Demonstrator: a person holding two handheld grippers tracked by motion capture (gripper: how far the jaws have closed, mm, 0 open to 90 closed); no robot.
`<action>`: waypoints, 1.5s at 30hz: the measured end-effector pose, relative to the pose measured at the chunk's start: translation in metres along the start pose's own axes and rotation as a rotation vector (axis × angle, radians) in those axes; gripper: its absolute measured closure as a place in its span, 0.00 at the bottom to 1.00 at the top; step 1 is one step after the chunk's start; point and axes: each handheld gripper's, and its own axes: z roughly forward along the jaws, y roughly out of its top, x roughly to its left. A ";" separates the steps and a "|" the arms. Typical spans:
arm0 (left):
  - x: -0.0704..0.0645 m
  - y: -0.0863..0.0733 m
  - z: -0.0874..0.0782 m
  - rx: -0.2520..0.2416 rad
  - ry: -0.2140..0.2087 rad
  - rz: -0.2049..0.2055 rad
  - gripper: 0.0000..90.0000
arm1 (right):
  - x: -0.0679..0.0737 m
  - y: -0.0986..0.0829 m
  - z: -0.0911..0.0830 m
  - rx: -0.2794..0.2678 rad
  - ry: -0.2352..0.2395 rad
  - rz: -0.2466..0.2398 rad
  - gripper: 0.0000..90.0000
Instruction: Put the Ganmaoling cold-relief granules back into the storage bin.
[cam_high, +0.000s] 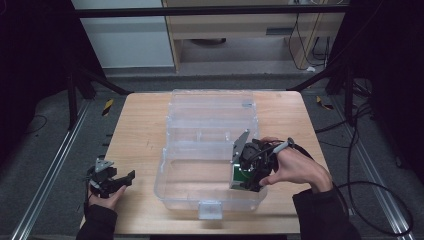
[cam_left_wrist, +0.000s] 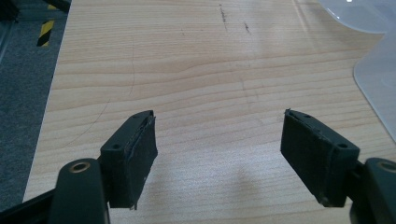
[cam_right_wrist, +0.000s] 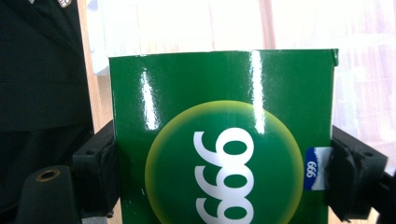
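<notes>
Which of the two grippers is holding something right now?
The right gripper: its fingers clamp a glossy green cardboard box above the clear plastic bin. The left gripper is open over the wooden table.

The box (cam_right_wrist: 224, 140) in my right tool (cam_right_wrist: 219, 182) is glossy green, with a yellow-edged green circle carrying white "999" numerals and a small blue-and-white label at one edge. Both my tools are black, the left tool (cam_left_wrist: 219, 158) included. The bench (cam_left_wrist: 201, 70) is pale wood with fine grain lines. The storage case (cam_high: 210, 150) is clear plastic. Yellow-and-black striped tape (cam_high: 107, 106) marks the grey floor.
</notes>
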 end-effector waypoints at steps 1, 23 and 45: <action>0.000 0.000 0.000 0.000 0.001 0.000 0.29 | 0.000 0.000 0.001 0.000 0.004 0.000 0.18; 0.000 0.000 0.000 0.000 0.000 0.001 0.29 | 0.002 0.001 0.031 0.059 0.023 -0.014 0.18; 0.000 0.000 -0.001 -0.001 0.001 0.002 0.29 | 0.001 -0.013 0.051 0.056 0.037 0.012 0.18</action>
